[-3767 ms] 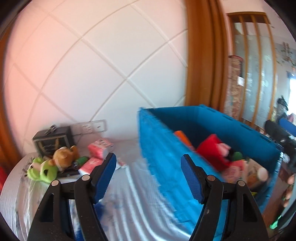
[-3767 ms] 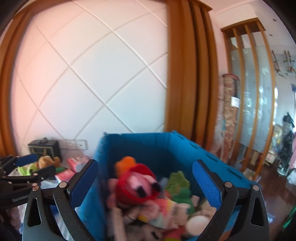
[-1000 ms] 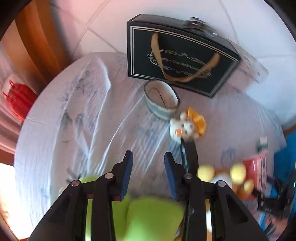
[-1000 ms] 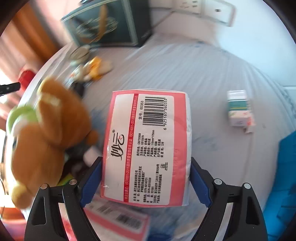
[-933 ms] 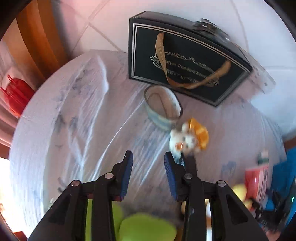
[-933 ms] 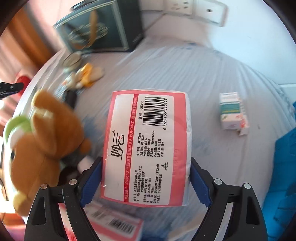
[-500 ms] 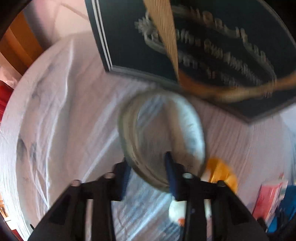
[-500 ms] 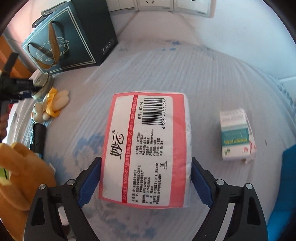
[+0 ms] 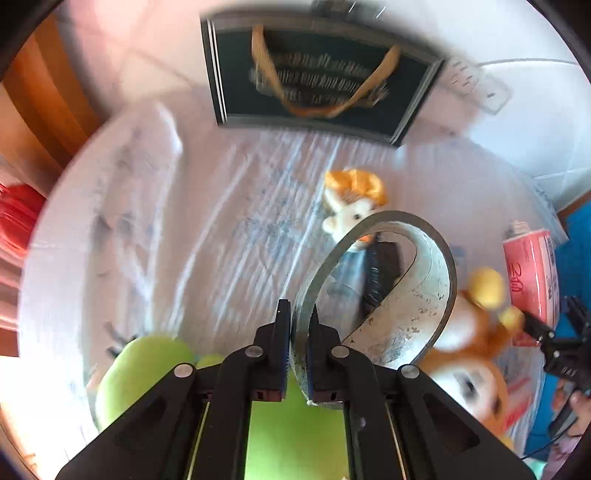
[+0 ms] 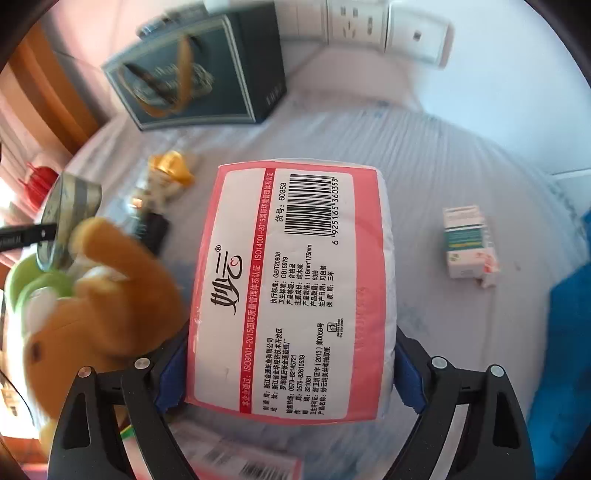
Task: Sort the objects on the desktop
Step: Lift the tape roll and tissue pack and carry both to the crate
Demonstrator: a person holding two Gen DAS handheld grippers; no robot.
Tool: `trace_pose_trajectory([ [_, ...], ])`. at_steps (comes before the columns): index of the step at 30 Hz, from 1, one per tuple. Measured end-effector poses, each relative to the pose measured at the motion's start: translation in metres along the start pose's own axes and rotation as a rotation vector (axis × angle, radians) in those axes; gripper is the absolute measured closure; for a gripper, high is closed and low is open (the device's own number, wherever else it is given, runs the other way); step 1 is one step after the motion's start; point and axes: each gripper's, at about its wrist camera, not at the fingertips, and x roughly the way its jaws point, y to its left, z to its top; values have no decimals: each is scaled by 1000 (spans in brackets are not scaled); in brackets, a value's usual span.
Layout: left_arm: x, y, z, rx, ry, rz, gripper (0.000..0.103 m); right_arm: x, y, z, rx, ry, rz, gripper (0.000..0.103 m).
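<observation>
My left gripper (image 9: 298, 332) is shut on the wall of a grey tape roll (image 9: 424, 295) and holds it tilted above the white tablecloth (image 9: 184, 229). The right wrist view shows the same roll (image 10: 70, 206) at its left edge. My right gripper (image 10: 291, 369) has a pink tissue pack (image 10: 295, 280) between its blue pads, barcode side up, lifted off the table; its jaws are closing on the pack. A brown plush bear (image 10: 99, 295) lies just left of the pack, over a green plush toy (image 9: 147, 365).
A dark gift bag (image 9: 317, 88) stands at the back by the wall sockets (image 10: 384, 29). A small white-and-orange plush (image 9: 354, 203) and a black comb (image 9: 380, 273) lie mid-table. A small box (image 10: 467, 243) lies right, near the blue bin (image 10: 569, 332). Another pink pack (image 10: 240, 461) lies below.
My left gripper reached forward to the tape roll by the bag, shut on its wall and drew it back off the table. The right gripper kept the tissue pack and drifted slightly.
</observation>
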Motion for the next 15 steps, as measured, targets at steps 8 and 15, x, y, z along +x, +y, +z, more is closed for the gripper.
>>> trace_pose_trajectory([
  [8,-108,-28,-55,36,-233,-3,96,-113,24,-37,-8,-202,-13,12],
  [15,-168,-70,-113,72,-349,-40,96,-206,36,-88,-6,-359,-114,12],
])
